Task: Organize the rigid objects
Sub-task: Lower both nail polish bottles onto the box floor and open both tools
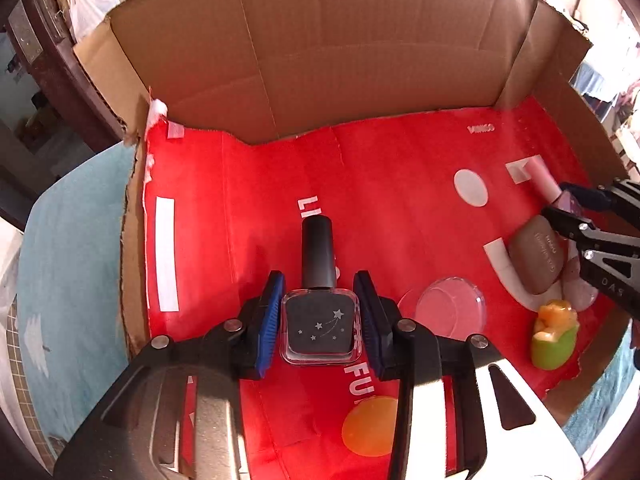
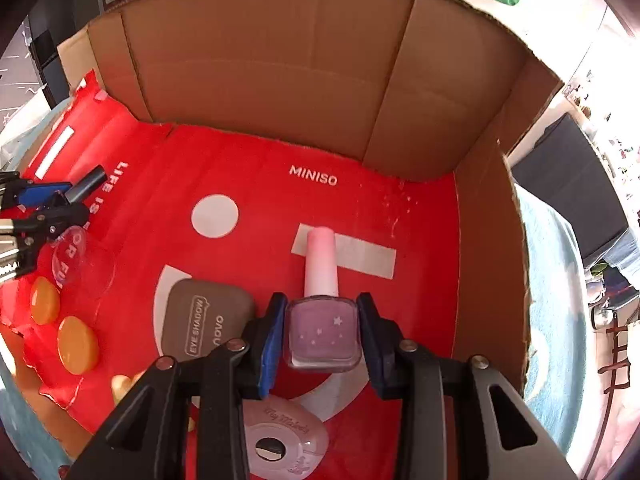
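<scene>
My left gripper is shut on a black nail polish bottle with a black cap, held over the red-lined floor of a cardboard box. My right gripper is shut on a lilac nail polish bottle with a pink cap, above the box floor near its right wall. In the left wrist view, the right gripper and its pink-capped bottle show at the right edge. The right wrist view catches the left gripper with the black cap at the left edge.
On the red liner lie a brown eye shadow case, a clear round lid, two orange discs, a pink round compact and a green-and-orange toy. Cardboard walls close the back and right; blue cloth lies outside.
</scene>
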`<state>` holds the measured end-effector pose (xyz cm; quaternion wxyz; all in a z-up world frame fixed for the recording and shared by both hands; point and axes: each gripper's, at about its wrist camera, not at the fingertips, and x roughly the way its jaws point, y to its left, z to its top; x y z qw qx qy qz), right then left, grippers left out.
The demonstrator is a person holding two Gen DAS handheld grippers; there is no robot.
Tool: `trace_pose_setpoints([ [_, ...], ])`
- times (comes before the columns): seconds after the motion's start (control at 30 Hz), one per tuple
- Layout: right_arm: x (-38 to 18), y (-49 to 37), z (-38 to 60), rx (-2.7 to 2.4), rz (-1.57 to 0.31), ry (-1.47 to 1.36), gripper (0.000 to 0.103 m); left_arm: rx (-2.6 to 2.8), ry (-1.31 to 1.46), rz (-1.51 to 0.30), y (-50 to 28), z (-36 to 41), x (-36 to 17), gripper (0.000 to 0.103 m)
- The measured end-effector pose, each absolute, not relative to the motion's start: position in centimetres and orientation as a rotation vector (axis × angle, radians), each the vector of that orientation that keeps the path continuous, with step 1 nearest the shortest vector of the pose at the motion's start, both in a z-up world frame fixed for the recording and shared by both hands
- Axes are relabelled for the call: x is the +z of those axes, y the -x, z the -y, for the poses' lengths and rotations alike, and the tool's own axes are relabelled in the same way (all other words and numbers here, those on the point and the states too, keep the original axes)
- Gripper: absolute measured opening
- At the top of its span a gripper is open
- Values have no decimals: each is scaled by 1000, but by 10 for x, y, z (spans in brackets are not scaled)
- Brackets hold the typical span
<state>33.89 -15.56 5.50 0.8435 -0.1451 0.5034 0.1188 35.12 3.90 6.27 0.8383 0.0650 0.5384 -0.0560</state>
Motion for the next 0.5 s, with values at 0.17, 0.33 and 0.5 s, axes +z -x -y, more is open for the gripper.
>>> trace_pose_setpoints([
  [0.17,53,-340,158,251,-1079,300,38,-119,-153,-1156,-355,-33,54,34],
  [0.33,55,-352,153,255,-1086,307,38,-120,-144,-1167,-356,-31,54,34],
  [0.5,53,-356,155,259,-1103,289,38,-120,-145,-1163,-359,-37,54,34],
])
